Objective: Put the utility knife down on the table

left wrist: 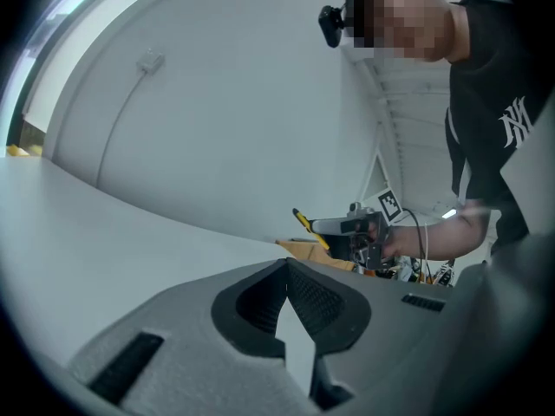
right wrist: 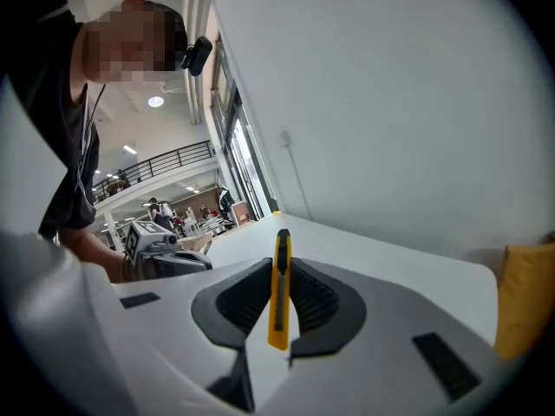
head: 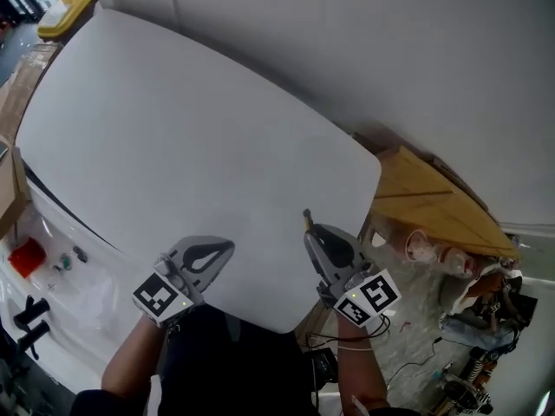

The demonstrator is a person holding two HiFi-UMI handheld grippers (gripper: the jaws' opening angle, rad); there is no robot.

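Note:
A yellow utility knife [right wrist: 279,289] with a black slider stands upright between the pads of my right gripper [right wrist: 279,265], which is shut on it. From the head view the right gripper [head: 312,234] hovers over the near right edge of the white table [head: 191,137], and the knife's tip [head: 306,218] pokes out ahead of the jaws. My left gripper [head: 227,248] hangs over the near edge to the left, its jaws closed tip to tip on nothing [left wrist: 286,265]. The left gripper view also catches the right gripper [left wrist: 351,229] carrying the knife [left wrist: 303,224].
A yellow box [head: 68,9] sits at the table's far left corner. Cardboard [head: 10,189] and a red object [head: 26,256] lie beyond the left edge. A wooden panel [head: 425,198] and clutter are on the floor to the right. A white wall runs behind the table.

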